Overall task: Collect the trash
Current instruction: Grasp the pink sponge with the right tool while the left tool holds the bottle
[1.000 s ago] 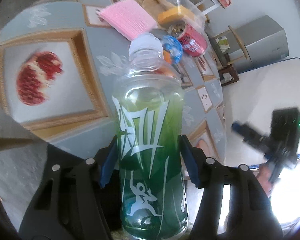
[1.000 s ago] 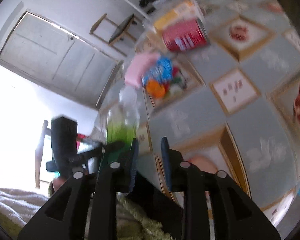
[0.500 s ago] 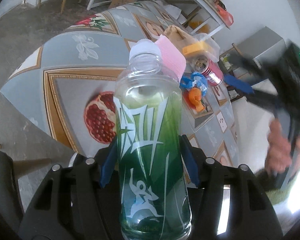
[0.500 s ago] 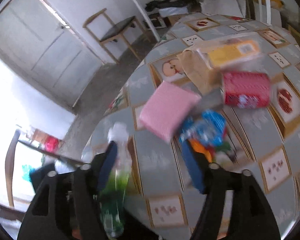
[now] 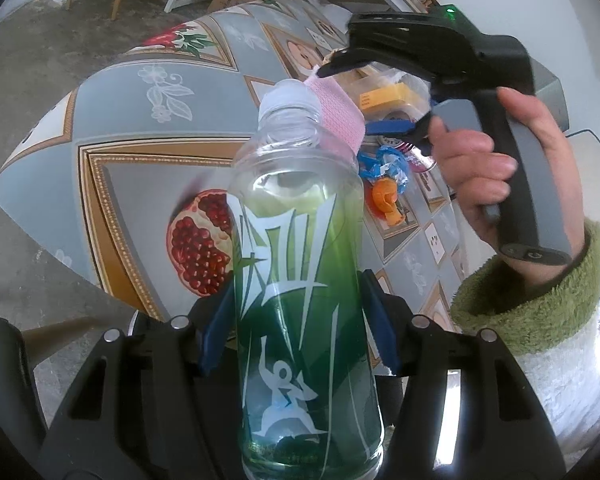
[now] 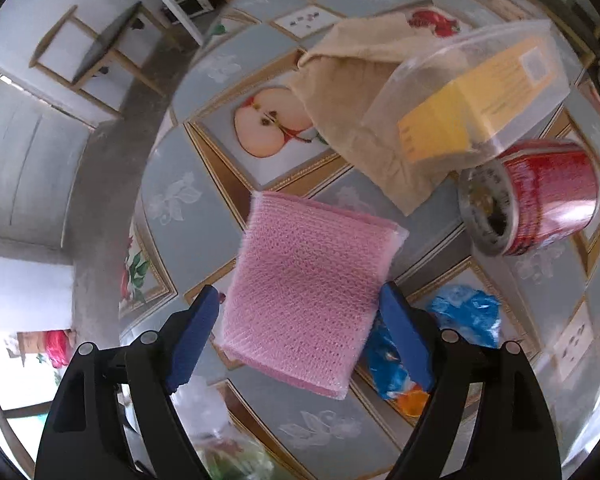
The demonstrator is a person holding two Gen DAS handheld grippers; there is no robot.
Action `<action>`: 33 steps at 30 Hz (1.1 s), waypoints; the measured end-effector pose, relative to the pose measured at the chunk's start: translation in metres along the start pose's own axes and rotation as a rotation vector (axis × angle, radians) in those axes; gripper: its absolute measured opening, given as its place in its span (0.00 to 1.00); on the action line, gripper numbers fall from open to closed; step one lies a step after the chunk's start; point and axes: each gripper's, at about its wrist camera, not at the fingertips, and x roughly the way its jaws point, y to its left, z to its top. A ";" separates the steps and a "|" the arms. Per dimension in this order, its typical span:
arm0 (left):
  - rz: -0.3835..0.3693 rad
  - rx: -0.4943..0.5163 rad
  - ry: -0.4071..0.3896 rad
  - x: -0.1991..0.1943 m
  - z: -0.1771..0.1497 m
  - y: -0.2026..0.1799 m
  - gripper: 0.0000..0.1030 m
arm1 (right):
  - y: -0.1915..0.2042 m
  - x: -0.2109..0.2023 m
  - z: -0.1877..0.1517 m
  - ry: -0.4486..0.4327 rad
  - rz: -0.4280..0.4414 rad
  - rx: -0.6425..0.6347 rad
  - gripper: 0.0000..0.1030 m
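Note:
My left gripper is shut on a clear plastic bottle with green liquid and a white cap, held upright above the table's near edge. My right gripper is open, its blue pads on either side of a pink sponge pad lying on the table; I cannot tell if they touch it. The right gripper also shows in the left wrist view, over the same pink pad. A red can lies on its side. Blue and orange wrappers lie to the right of the pad.
A table with a grey fruit-print cloth carries a tan cloth and a clear plastic bag holding a yellow box. A wooden stool stands on the concrete floor beyond. A pomegranate print lies under the bottle.
My right gripper has opened and swung over the table down to the pink pad. My left gripper has kept hold of the bottle, pulled back toward the table's edge.

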 end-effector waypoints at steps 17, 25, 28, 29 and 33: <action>0.007 -0.029 -0.019 -0.001 -0.003 -0.001 0.56 | 0.028 0.022 -0.002 -0.005 -0.037 -0.081 0.81; 0.007 -0.029 -0.022 -0.003 -0.004 0.000 0.56 | 0.044 0.021 -0.009 -0.034 -0.001 -0.207 0.78; 0.008 -0.031 -0.023 -0.003 -0.004 0.001 0.56 | 0.047 0.016 -0.015 -0.045 0.019 -0.243 0.76; 0.009 -0.032 -0.025 -0.003 -0.004 0.001 0.56 | 0.048 0.011 -0.017 -0.053 0.030 -0.250 0.76; 0.015 -0.029 -0.040 -0.007 -0.005 0.000 0.56 | 0.041 -0.015 -0.025 -0.106 0.063 -0.261 0.76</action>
